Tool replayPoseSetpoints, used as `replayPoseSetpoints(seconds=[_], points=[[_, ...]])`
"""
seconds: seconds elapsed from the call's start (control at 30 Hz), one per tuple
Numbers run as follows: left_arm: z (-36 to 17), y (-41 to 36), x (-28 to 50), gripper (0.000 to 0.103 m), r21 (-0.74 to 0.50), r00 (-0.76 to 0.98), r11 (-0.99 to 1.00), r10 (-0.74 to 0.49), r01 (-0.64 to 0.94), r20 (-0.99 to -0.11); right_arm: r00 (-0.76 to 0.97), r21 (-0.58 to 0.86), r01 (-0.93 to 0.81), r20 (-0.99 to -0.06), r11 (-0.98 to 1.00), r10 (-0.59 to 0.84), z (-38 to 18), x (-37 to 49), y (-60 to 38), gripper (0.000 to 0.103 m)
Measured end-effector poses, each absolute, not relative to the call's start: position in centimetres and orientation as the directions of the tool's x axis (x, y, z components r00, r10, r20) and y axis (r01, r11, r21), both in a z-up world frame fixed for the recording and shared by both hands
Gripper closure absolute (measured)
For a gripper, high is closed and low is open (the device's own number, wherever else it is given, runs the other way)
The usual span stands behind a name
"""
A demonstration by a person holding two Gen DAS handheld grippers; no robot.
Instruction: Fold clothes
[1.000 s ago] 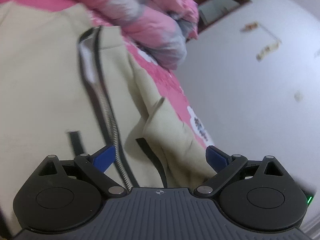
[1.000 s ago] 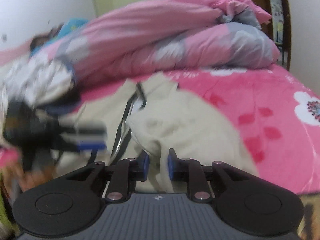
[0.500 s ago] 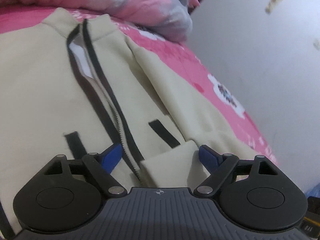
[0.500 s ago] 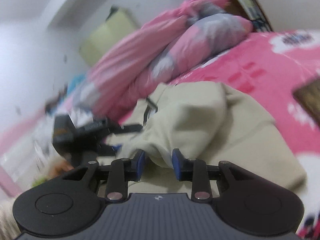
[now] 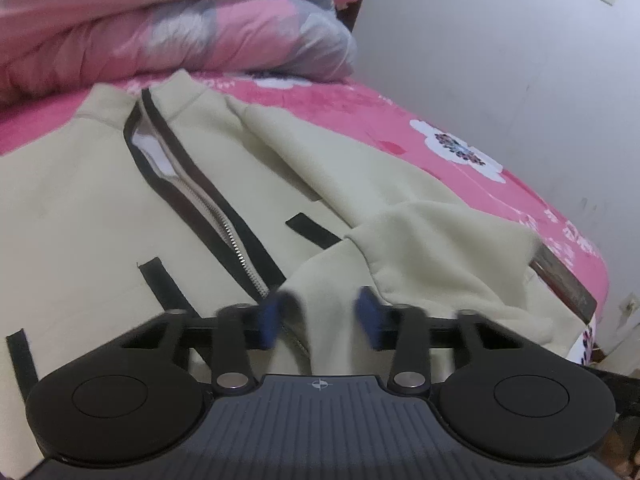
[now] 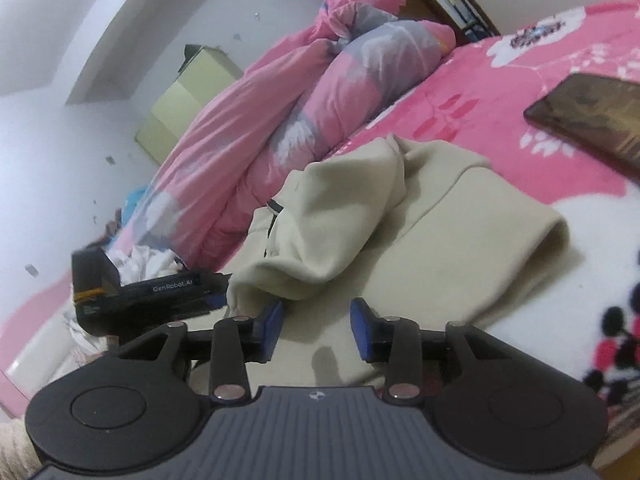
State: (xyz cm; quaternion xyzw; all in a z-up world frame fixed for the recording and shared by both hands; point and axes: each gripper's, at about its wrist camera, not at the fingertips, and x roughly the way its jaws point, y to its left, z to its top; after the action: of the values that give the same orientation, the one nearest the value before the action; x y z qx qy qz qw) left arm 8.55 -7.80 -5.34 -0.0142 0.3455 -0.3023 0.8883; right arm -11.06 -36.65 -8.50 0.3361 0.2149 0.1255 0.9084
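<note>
One cream zip jacket lies flat on the pink bed, stretching ahead of both claws. The left gripper has just been closing, a sleeve cuff between its blurred jaws; whether they pinch it I cannot tell. The right gripper has just been opening and hovers empty, jaws parted over the jacket's folded side.

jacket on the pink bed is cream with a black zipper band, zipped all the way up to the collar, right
Not quite. The cream jacket does lie on the pink bed with a black zipper band, but it is not zipped to the collar. The left wrist view shows the zipper open near the top, a white lining showing between the two black edges.
</note>
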Motion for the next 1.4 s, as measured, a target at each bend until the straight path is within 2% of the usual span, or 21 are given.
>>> replayPoseSetpoints(seconds=[0.03, 0.1, 0.2, 0.33, 0.47, 0.53, 0.6, 0.67, 0.77, 0.87, 0.9, 0.93, 1.0, 1.03, 1.07, 1.1, 1.17, 1.27, 1.4], points=[[-5.2, -7.9, 8.3, 0.088, -0.216, 0.591, 0.823, -0.536, 0.525, -0.603, 0.878, 0.655, -0.081, -0.310, 0.751, 0.365, -8.4, -11.3, -36.6, 0.056], [-4.4, -7.8, 7.2, 0.093, -0.164, 0.641, 0.840, -0.507, 0.517, -0.576, 0.880, 0.648, -0.072, -0.316, 0.758, 0.354, -8.4, -11.6, -36.4, 0.056], [-2.2, -7.3, 5.2, 0.095, -0.062, 0.745, 0.880, -0.434, 0.471, -0.506, 0.884, 0.656, -0.060, -0.315, 0.752, 0.346, -8.6, -11.8, -36.5, 0.056], [2.0, -5.1, 2.6, 0.095, 0.068, 0.874, 0.922, -0.336, 0.381, -0.352, 0.885, 0.657, -0.054, -0.317, 0.752, 0.341, -8.9, -11.8, -36.5, 0.056], [5.1, -4.1, 0.3, 0.095, 0.365, 0.972, 0.901, -0.198, 0.233, -0.130, 0.883, 0.646, -0.052, -0.326, 0.762, 0.336, -8.9, -11.6, -36.4, 0.056], [6.1, -4.0, 0.2, 0.095, 0.474, 0.986, 0.866, -0.152, 0.163, -0.061, 0.883, 0.646, -0.051, -0.326, 0.762, 0.336, -9.0, -11.5, -36.4, 0.056], [6.9, -3.5, 0.7, 0.095, 0.509, 0.992, 0.853, -0.118, 0.121, -0.039, 0.884, 0.649, -0.051, -0.324, 0.759, 0.336, -9.0, -11.5, -36.4, 0.056], [7.6, -3.1, 1.7, 0.095, 0.523, 0.996, 0.847, -0.075, 0.093, -0.056, 0.885, 0.648, -0.055, -0.321, 0.760, 0.337, -9.1, -11.5, -36.4, 0.056], [9.0, -1.0, 4.4, 0.095, 0.409, 0.984, 0.907, -0.026, 0.097, -0.175, 0.884, 0.637, -0.063, -0.323, 0.769, 0.339, -9.2, -11.5, -36.3, 0.056], [10.1, 2.7, 7.1, 0.095, 0.143, 0.939, 0.985, -0.038, 0.092, -0.342, 0.881, 0.625, -0.070, -0.327, 0.778, 0.342, -9.1, -11.3, -36.3, 0.056], [10.1, 4.5, 8.0, 0.095, 0.003, 0.914, 0.997, -0.071, 0.078, -0.400, 0.881, 0.624, -0.071, -0.326, 0.778, 0.342, -9.0, -11.3, -36.3, 0.056], [9.5, 7.1, 9.1, 0.095, -0.199, 0.882, 0.979, -0.136, 0.049, -0.451, 0.881, 0.624, -0.072, -0.325, 0.778, 0.343, -9.1, -11.2, -36.4, 0.056], [8.2, 12.2, 11.1, 0.095, -0.561, 0.815, 0.826, -0.290, -0.052, -0.502, 0.882, 0.628, -0.074, -0.321, 0.775, 0.344, -9.1, -11.3, -36.5, 0.056], [7.4, 14.3, 11.7, 0.096, -0.681, 0.792, 0.723, -0.349, -0.113, -0.502, 0.883, 0.628, -0.075, -0.319, 0.774, 0.345, -9.2, -11.3, -36.5, 0.056], [6.2, 15.9, 11.7, 0.096, -0.743, 0.785, 0.648, -0.369, -0.167, -0.498, 0.883, 0.628, -0.077, -0.317, 0.774, 0.345, -9.2, -11.3, -36.5, 0.056], [5.2, 17.1, 11.5, 0.096, -0.770, 0.781, 0.603, -0.370, -0.210, -0.503, 0.884, 0.628, -0.078, -0.316, 0.774, 0.346, -9.3, -11.3, -36.5, 0.056], [3.6, 18.1, 10.5, 0.095, -0.736, 0.775, 0.626, -0.321, -0.258, -0.545, 0.883, 0.628, -0.081, -0.314, 0.774, 0.348, -9.3, -11.2, -36.5, 0.056], [0.3, 19.2, 9.2, 0.095, -0.747, 0.737, 0.588, -0.347, -0.310, -0.579, 0.882, 0.629, -0.083, -0.314, 0.773, 0.351, -9.2, -11.1, -36.6, 0.056], [-3.1, 20.8, 7.1, 0.095, -0.767, 0.736, 0.527, -0.341, -0.365, -0.585, 0.881, 0.624, -0.085, -0.316, 0.777, 0.351, -9.3, -10.9, -36.6, 0.056]])
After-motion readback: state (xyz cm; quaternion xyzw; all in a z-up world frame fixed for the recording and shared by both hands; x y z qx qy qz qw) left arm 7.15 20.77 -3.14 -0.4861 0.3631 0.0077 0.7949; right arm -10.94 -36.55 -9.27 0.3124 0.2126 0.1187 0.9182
